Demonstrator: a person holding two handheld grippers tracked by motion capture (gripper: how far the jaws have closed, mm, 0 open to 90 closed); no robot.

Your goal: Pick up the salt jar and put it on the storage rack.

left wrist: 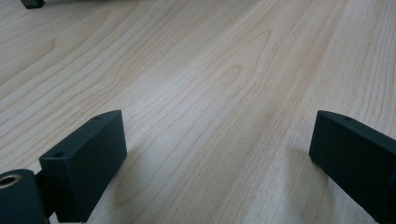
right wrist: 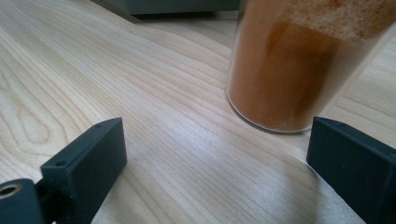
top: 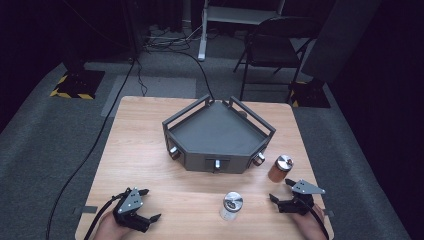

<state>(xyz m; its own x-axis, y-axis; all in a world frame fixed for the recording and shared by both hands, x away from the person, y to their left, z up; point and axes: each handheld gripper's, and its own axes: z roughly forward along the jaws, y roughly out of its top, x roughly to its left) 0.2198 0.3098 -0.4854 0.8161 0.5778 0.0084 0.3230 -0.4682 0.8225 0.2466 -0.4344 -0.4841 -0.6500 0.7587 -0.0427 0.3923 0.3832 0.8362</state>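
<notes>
While both tongs, left (top: pixel 148 204) and right (top: pixel 280 189), stood open and empty, the orange spice jar (top: pixel 280 168) awaited grasping; the right needed advancing around it.

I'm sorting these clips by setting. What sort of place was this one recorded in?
Probably a lab or studio set up for recording, not a home. Dark curtains enclose the space, cables trail over grey carpet, black-and-yellow hazard tape marks a stand's base, and a folding chair stands behind the wooden table.

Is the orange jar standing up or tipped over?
Standing up. The orange jar rests on its base on the table, silver lid on top.
</notes>
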